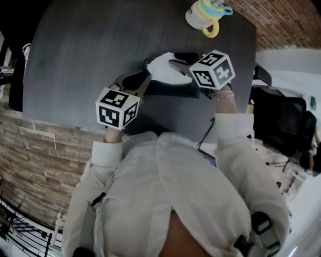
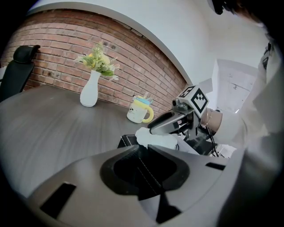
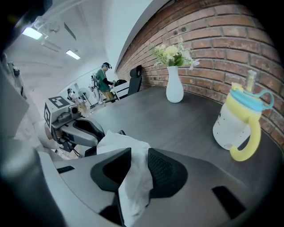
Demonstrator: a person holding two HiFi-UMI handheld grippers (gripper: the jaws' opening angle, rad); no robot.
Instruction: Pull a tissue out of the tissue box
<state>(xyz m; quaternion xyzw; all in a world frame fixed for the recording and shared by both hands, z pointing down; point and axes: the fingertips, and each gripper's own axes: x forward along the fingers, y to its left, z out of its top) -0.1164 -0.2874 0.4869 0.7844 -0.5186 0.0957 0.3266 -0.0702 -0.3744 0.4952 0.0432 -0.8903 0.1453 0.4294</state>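
A black tissue box [image 1: 173,89] lies on the dark table [image 1: 100,45], with a white tissue [image 1: 163,68] rising from its top. My left gripper [image 1: 143,80] sits at the box's left end; in the left gripper view its jaws [image 2: 142,148] are closed over the stitched black box edge [image 2: 126,141]. My right gripper [image 1: 175,62] reaches in from the right and is shut on the tissue [image 3: 120,144], which runs down between its jaws [image 3: 135,153]. The left gripper view shows the right gripper [image 2: 153,130] pinching the tissue [image 2: 155,138] just above the box.
A white mug with a yellow handle [image 1: 205,15] stands at the table's far edge, and a white vase of flowers [image 2: 90,88] by the brick wall. A black chair [image 2: 17,66] is at the far left. People stand in the room behind [image 3: 104,80].
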